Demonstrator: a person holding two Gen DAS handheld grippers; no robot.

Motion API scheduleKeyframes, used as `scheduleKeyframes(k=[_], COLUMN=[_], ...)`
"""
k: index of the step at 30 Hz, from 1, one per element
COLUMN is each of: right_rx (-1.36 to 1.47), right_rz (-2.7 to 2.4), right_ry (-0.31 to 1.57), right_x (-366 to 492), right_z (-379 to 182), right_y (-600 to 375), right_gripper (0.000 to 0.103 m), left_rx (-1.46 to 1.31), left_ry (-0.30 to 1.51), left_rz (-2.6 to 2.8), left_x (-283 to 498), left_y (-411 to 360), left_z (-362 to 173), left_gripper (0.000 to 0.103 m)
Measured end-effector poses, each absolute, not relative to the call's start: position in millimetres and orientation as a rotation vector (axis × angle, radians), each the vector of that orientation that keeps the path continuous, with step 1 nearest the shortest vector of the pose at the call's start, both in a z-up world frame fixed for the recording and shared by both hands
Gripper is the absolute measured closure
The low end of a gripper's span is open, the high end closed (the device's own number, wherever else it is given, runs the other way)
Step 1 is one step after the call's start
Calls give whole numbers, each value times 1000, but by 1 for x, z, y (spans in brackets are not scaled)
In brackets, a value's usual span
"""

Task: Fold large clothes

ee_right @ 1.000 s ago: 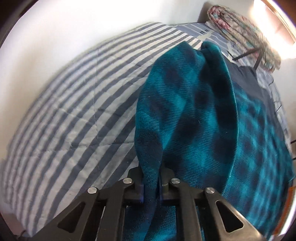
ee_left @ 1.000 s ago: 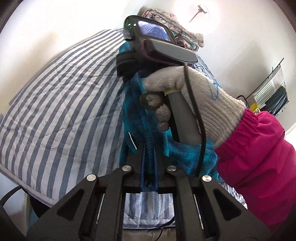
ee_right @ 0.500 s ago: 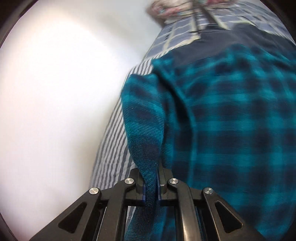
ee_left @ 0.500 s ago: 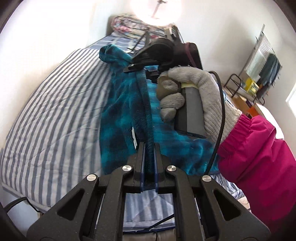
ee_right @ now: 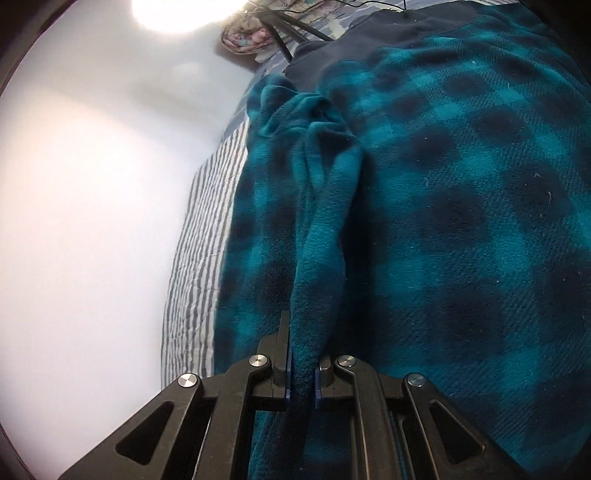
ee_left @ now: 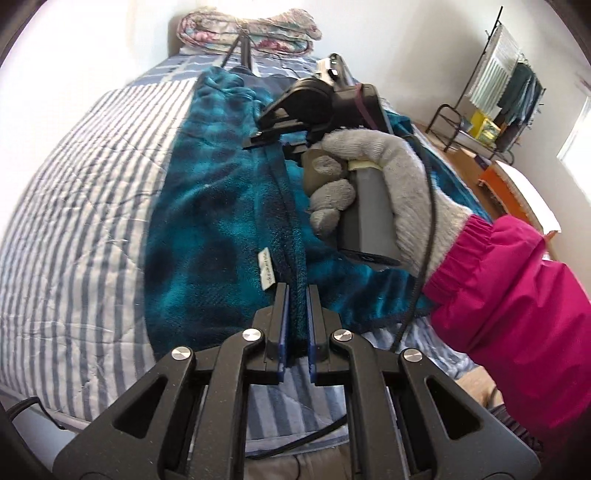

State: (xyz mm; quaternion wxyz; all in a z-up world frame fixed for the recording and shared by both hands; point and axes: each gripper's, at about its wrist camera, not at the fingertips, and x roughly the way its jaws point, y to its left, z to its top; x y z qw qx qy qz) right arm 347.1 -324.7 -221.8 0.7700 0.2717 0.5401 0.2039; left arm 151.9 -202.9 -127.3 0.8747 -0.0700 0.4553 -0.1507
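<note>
Over on the left, a blue-and-white striped quilt (ee_left: pixel 85 206) covers the bed, and along its middle lies the teal and dark-blue checked fleece garment (ee_left: pixel 207 221), the one large piece of clothing being folded. Its white label (ee_left: pixel 266 267) shows just left of the raised edge. The left gripper (ee_left: pixel 297 321), pointing steeply down at the bed, is clamped on a dark-bound hem of that fleece, the cloth pinched flat between its two blue-padded fingers (ee_left: pixel 281 325). From there the hem runs taut, away to the right gripper (ee_left: pixel 266 134), which is held farther up the bed; from its own camera the right gripper (ee_right: pixel 301 373) is likewise closed on a thick fold of the same fleece garment (ee_right: pixel 461 221), the fold rising in a ridge from between the fingers. A hand in a grey knitted glove (ee_left: pixel 380 184) wraps the grey handle of that second tool, four fingers curled round the front, with a bright pink sleeve (ee_left: pixel 517 302) gathered at the wrist and a black cable (ee_left: pixel 428 206) trailing over the glove. Two grippers, then, both gripping one garment. At the head of the bed sits one folded floral quilt (ee_left: pixel 251 33); at far right stands one black wire rack (ee_left: pixel 491 96) hung with cloths.
</note>
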Motion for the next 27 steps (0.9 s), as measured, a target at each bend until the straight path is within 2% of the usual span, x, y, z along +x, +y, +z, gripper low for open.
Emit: scheduleKeyframes(k=[7,9,11,17,23,24,25,27], right_rx=[512,472,391,213,184,177,158,104], right_rz=[407,404,413,404,481,511,526,520], right_ry=[1179,1200,1225,1185,1208,1210,1210,1202], right_x=[345,347,343,337,326,319,316,306], right_z=[-216,-210,-202,-166,-160,-161,-161,-160], right_y=[-326,-324,-320,-324,-321,-317,-314,-311], right_gripper=[97,79,72,69,69,69,69,66], left_rx=[-219,-225,-239,-329,-387,-389,-386,-368], left_ry=[965,943,925,916,940,946,951,942], left_rz=[-434,-424,-400,-244,-256,-271,-280,-302], left_x=[126,114,112,127,142,143,145,147], left_y=[-185,-168,-146,-95,-98,-104,-111,-129], left_z=[-115,-107,-104,-110,-118,-119,-120,-121], left_gripper=[97,97,97,97,97,88,69,54])
